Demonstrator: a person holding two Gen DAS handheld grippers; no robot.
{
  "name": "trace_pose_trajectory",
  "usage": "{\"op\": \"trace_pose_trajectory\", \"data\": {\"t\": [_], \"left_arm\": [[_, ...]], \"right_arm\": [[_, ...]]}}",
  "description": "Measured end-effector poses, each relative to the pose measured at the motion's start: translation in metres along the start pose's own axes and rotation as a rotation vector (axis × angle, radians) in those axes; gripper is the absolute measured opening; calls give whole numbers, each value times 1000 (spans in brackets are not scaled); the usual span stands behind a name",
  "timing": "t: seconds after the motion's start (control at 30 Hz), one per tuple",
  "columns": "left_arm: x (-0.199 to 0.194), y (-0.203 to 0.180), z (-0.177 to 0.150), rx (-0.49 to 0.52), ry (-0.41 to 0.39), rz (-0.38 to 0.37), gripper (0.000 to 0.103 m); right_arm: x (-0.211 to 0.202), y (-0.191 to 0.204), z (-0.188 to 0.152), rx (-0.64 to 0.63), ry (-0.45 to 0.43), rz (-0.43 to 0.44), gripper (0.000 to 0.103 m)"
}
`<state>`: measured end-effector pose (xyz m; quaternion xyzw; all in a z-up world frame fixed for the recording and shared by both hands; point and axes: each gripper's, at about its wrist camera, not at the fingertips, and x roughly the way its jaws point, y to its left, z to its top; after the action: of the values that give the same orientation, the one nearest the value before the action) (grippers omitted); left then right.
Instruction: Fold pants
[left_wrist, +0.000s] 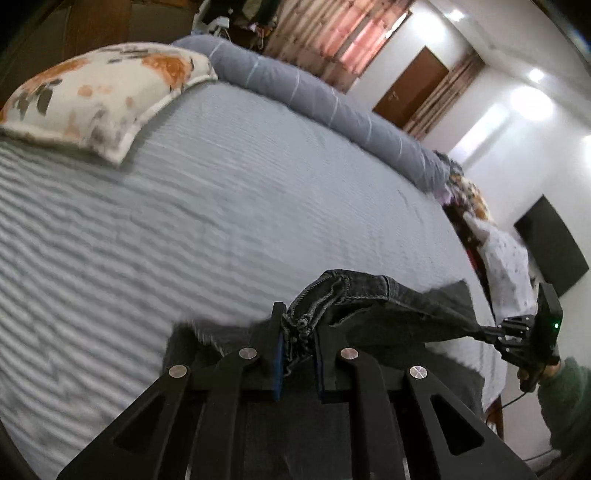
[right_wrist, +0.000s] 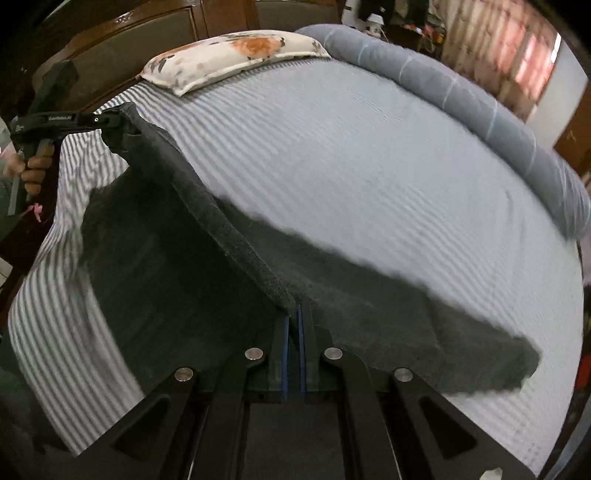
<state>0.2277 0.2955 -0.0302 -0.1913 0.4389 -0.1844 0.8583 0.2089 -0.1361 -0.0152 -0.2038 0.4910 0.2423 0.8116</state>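
Dark grey jeans hang stretched between my two grippers above a striped grey bed. My left gripper is shut on a bunched seamed edge of the jeans. My right gripper is shut on a flat hem edge of the jeans. In the right wrist view the left gripper pinches the far end at upper left. In the left wrist view the right gripper holds the other end at right. One leg trails over the bed to the right.
A floral pillow lies at the head of the bed. A rolled grey blanket runs along the far side. A wooden headboard stands behind. A pile of clothes lies at the bed's far corner.
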Motion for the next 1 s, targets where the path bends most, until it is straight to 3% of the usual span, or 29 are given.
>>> {"op": "trace_pose_trajectory", "data": {"t": [0.23, 0.43, 0.5, 0.57, 0.6, 0.63, 0.73, 0.9, 1.0], "left_arm": [[3, 6, -77, 11, 124, 105, 17], [4, 14, -107, -85, 162, 140, 25], [0, 16, -108, -134, 173, 143, 30], [-4, 21, -109, -188, 193, 149, 39], [-5, 25, -109, -216, 200, 150, 46], [-9, 30, -113, -258, 199, 130, 47], [-23, 40, -127, -353, 183, 87, 48], [-33, 41, -140, -529, 142, -59, 50], [-26, 37, -145, -553, 142, -55, 50]], "right_arm": [[19, 41, -76, 103, 45, 53, 3], [59, 64, -109, 179, 106, 24, 9], [61, 62, -112, 241, 96, 24, 14], [59, 59, -115, 305, 90, 33, 35], [53, 58, -117, 340, 69, 19, 40], [45, 58, -121, 368, 38, 20, 45], [26, 57, -133, 453, -12, 33, 46], [5, 45, -164, 650, -82, 137, 46], [4, 43, -174, 726, -92, 173, 47]]}}
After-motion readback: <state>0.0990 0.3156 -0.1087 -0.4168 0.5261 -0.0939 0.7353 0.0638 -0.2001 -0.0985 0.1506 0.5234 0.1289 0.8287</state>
